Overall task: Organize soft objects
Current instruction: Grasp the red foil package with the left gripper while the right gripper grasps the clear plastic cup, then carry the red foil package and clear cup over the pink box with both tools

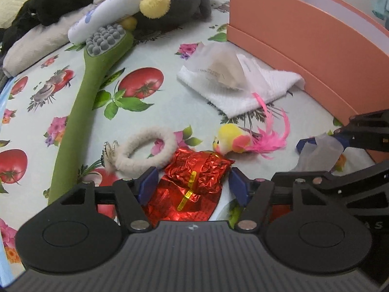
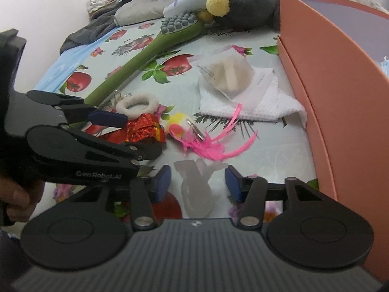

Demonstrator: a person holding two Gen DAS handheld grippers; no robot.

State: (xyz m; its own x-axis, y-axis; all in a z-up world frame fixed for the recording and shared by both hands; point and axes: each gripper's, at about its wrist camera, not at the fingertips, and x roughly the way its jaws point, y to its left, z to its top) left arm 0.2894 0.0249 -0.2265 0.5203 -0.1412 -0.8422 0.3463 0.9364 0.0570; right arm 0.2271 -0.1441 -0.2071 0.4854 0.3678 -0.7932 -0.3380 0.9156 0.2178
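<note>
My left gripper (image 1: pixel 193 185) is open with its blue pads on either side of a red foil pouch (image 1: pixel 198 172) that lies on the patterned cloth; it also shows in the right wrist view (image 2: pixel 143 129). My right gripper (image 2: pixel 197 182) is open around a translucent whitish soft object (image 2: pixel 197 192) lying on the cloth. A yellow plush toy with pink feathers (image 1: pixel 233 140) lies just beyond the pouch. A fuzzy white ring (image 1: pixel 145 150) lies to its left. A white towel with a clear bag on it (image 1: pixel 240 85) lies by the orange box (image 1: pixel 316 48).
A long green massager (image 1: pixel 92 92) runs along the left. A white bottle (image 1: pixel 107 17) and a grey plush (image 1: pixel 180 2) lie at the back with dark clothes. The orange box wall closes off the right side.
</note>
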